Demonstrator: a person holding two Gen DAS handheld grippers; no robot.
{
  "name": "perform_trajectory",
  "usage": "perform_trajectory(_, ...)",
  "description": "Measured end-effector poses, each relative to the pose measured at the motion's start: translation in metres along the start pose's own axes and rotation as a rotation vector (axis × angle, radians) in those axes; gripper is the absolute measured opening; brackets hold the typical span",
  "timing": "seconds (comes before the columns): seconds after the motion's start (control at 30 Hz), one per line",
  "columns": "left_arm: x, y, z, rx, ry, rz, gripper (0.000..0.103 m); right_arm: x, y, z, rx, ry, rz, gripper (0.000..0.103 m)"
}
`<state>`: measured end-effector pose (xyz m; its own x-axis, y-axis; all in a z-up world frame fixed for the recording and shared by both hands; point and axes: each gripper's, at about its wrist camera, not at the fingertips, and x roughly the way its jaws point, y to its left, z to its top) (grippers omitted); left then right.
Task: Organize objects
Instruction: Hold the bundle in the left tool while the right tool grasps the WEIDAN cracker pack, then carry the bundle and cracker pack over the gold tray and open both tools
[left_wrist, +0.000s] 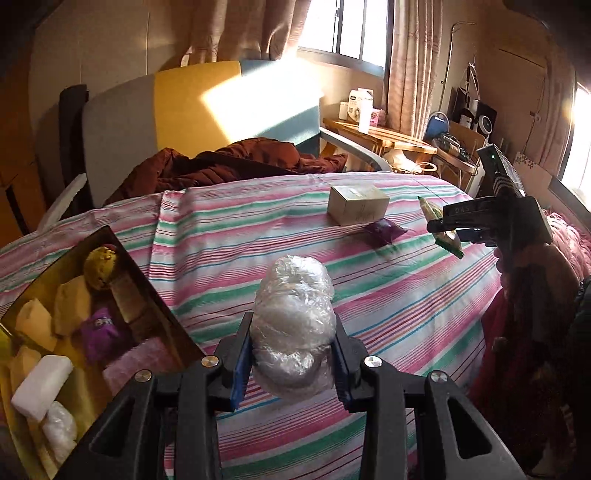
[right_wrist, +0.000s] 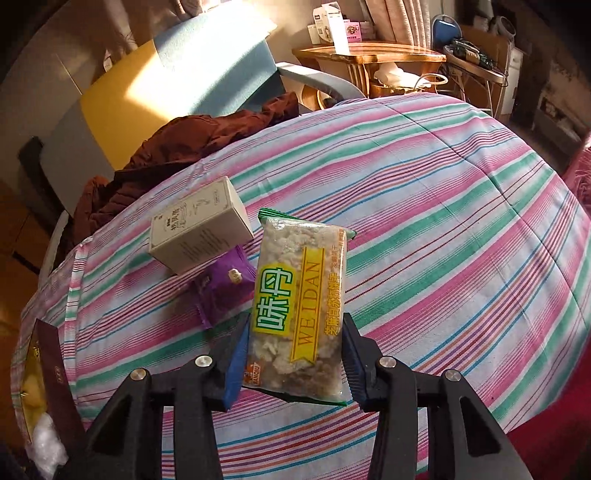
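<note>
Left gripper (left_wrist: 293, 354), low centre of its view, clamps a plastic-wrapped bundle (left_wrist: 293, 325) clear of the striped bedcover (left_wrist: 388, 295), evidently bound for the box (left_wrist: 122, 258) at lower left. Right gripper (right_wrist: 293, 354) grips a snack packet (right_wrist: 299, 314) by its edges. Farther up, a carton (right_wrist: 199, 230) and purple packet (right_wrist: 225, 288) lie unsorted.

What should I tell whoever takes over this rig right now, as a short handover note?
Left tool: shut on the plastic-wrapped bundle, lifted beside the box.
Right tool: shut on the snack packet, held above the striped bedcover.
Done: box already holds several sorted items.
Left: drop both held items into the box, then collect the cream carton and purple sachet on the bedcover.
</note>
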<state>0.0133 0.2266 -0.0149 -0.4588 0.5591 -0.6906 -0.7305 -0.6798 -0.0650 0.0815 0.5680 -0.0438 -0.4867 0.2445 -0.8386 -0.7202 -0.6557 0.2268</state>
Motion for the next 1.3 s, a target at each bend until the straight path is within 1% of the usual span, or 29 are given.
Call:
perform_trajectory(0.27,-0.029,0.037,-0.005,-0.079,-0.045,0.07,0.037,-0.013,0.008,-0.002,-0.034,-0.051,0.063,0.046)
perform_trajectory(0.4,-0.041,0.054,-0.009,-0.108,-0.062,0.105,0.037,-0.019,0.016,-0.005,-0.067,-0.074,0.075,0.046)
perform_trajectory(0.57,-0.048,0.074,-0.017,-0.152,-0.06,0.134,0.037,-0.028,0.023,-0.008,-0.096,-0.1,0.091,0.046)
perform_trajectory(0.77,-0.057,0.098,-0.03,-0.193,-0.054,0.162,0.037,-0.034,0.036,-0.014,-0.13,-0.092,0.102,0.046)
perform_trajectory(0.93,-0.063,0.118,-0.043,-0.247,-0.047,0.178,0.037,-0.051,0.06,-0.024,-0.173,-0.117,0.136,0.046)
perform_trajectory(1.1,-0.075,0.14,-0.054,-0.303,-0.056,0.204,0.037,-0.072,0.104,-0.038,-0.248,-0.147,0.23,0.046)
perform_trajectory(1.3,-0.09,0.166,-0.071,-0.374,-0.046,0.237,0.037,-0.082,0.17,-0.072,-0.364,-0.115,0.392,0.046)
